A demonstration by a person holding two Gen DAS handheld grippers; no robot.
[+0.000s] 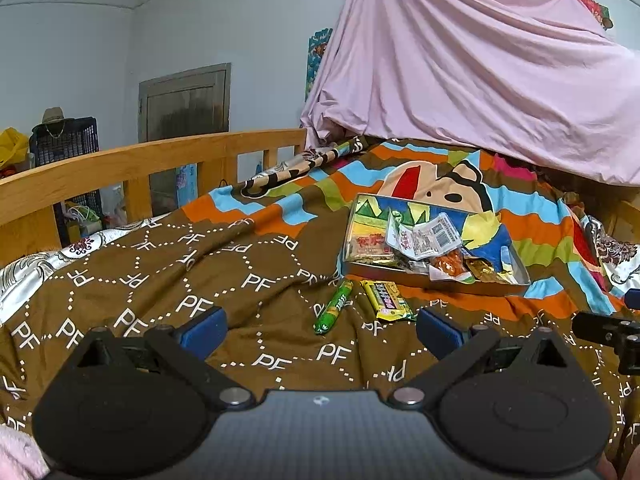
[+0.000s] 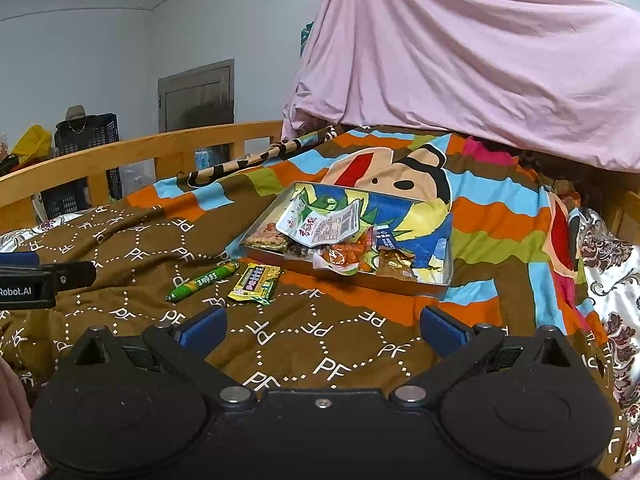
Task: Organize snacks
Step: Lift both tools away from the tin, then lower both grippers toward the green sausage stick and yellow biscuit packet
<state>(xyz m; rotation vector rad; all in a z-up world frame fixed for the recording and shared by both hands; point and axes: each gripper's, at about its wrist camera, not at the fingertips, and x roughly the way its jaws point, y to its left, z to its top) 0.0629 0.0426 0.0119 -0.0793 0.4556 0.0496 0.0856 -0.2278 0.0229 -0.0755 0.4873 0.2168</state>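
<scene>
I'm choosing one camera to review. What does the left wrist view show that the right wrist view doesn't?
Only the left wrist view shows the right claw entering from its right edge. Only the right wrist view shows the left claw, with a "Robot.AI" label, at its left edge. Both share the snack box, the green sausage stick, the yellow packet and the blanket.

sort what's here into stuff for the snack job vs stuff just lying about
For the job:
- green stick, loose on the quilt
- yellow packet, loose beside it
- tray with snacks already in it
- left gripper and right gripper, both open

Lying about:
- pink sheet
- hat
- crate
- bed rail
</scene>
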